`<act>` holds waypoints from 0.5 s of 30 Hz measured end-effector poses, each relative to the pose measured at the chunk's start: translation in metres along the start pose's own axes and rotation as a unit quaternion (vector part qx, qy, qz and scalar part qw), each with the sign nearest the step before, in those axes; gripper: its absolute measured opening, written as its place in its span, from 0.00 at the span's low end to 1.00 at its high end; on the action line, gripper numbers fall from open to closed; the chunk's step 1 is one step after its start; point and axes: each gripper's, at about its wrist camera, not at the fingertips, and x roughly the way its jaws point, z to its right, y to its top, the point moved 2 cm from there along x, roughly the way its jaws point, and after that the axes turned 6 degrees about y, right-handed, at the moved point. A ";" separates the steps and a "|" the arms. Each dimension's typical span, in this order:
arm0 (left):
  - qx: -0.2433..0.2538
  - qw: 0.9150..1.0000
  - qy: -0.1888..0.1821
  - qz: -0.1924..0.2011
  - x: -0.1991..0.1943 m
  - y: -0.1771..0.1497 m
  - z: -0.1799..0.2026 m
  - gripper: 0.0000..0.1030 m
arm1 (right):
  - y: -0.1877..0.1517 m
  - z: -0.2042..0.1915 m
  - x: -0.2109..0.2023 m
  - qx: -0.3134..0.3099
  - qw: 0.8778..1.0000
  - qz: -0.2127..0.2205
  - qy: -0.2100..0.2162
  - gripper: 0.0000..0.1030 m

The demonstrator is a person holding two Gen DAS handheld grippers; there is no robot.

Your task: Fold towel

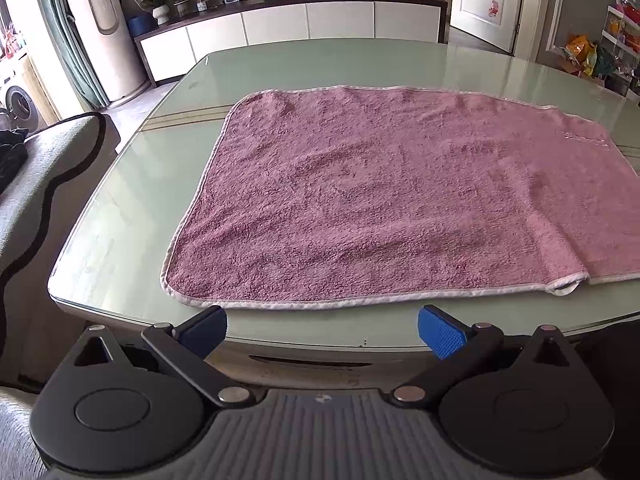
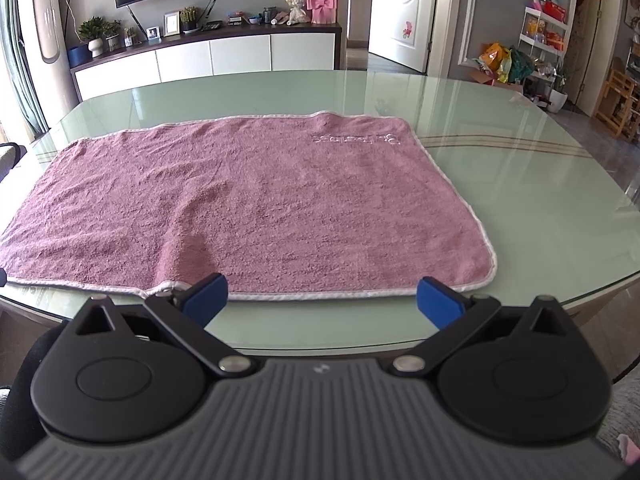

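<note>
Left wrist view: my left gripper stands wide open, its blue pads well apart and holding nothing. It hovers just off the near edge of the table, a pale green glass top with rounded corners. The pink towel lies flat on that top, white piping along its border. Its near hem runs parallel to the table's near edge, just beyond my fingertips and not touching them. The towel's left side sits well in from the table's left edge. Toward the right of the near hem a corner of an upper layer lies over a lower layer that continues to the right, out of frame. A grey upholstered chair stands beside the table's left edge.

Right wrist view: my right gripper is likewise spread wide, empty. It sits over the table's near edge, with the towel directly ahead. My left pad is just beside the layered corner on the near hem; I cannot tell whether it touches. White embroidered lettering shows near the towel's far right corner. The towel's right side lies well short of the table's right edge. A white cabinet stands beyond the table's far edge.
</note>
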 end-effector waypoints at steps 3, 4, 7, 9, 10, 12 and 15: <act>0.003 1.000 -0.003 0.003 -0.001 0.000 0.003 0.99 | 0.001 0.001 0.000 -0.005 1.000 0.002 0.001 1.00; 0.004 1.000 -0.004 0.004 -0.001 0.000 0.004 0.99 | 0.001 0.002 0.001 -0.007 1.000 0.003 0.001 1.00; 0.007 1.000 -0.009 0.007 -0.002 0.001 0.007 0.99 | 0.003 0.004 0.002 -0.014 1.000 0.006 0.003 1.00; 0.008 1.000 -0.011 0.008 -0.002 0.002 0.010 0.98 | 0.005 0.007 0.003 -0.023 1.000 0.009 0.005 1.00; 0.010 1.000 -0.014 0.009 -0.002 0.003 0.012 0.96 | 0.006 0.010 0.003 -0.027 1.000 0.011 0.006 1.00; 0.012 1.000 -0.020 0.011 -0.002 0.004 0.015 0.93 | 0.008 0.014 0.005 -0.036 0.999 0.014 0.008 1.00; 0.018 0.999 -0.030 0.018 -0.005 0.007 0.023 0.91 | 0.009 0.020 0.007 -0.050 0.999 0.018 0.012 0.97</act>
